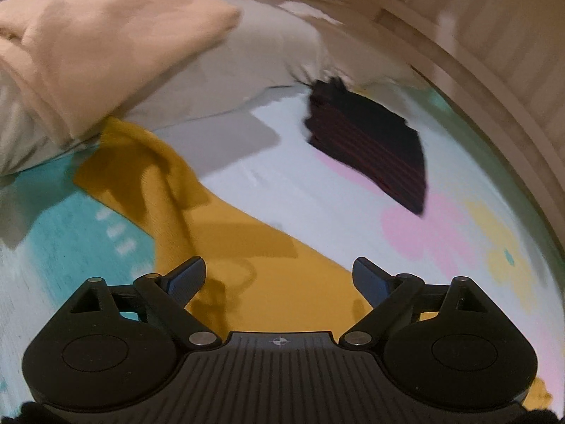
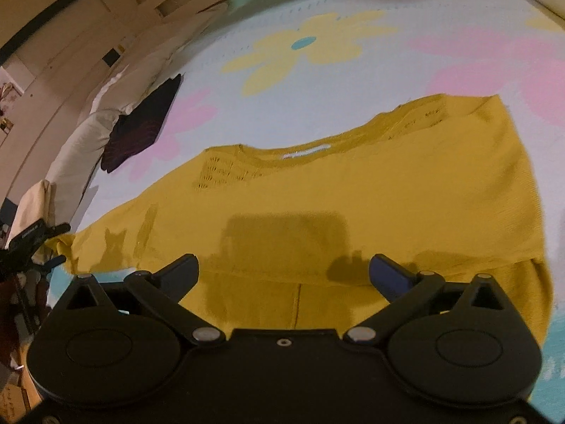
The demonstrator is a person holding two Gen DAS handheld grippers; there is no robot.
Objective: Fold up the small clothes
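Observation:
A mustard-yellow knit top (image 2: 353, 190) lies spread flat on the flowered bed cover (image 2: 317, 42), neckline away from me, one sleeve stretched out to the left. My right gripper (image 2: 284, 270) is open and empty, hovering over the top's lower hem. My left gripper (image 1: 279, 274) is open and empty above the sleeve and side of the same top (image 1: 226, 233). A folded dark garment with red stripes (image 1: 370, 145) lies further off on the bed; it also shows in the right wrist view (image 2: 141, 123).
A peach pillow (image 1: 106, 35) on a grey pillow (image 1: 268, 60) lies at the head of the bed. A wooden bed frame (image 1: 476, 81) runs along the far side. The left gripper's body (image 2: 31, 240) shows at the left edge of the right wrist view.

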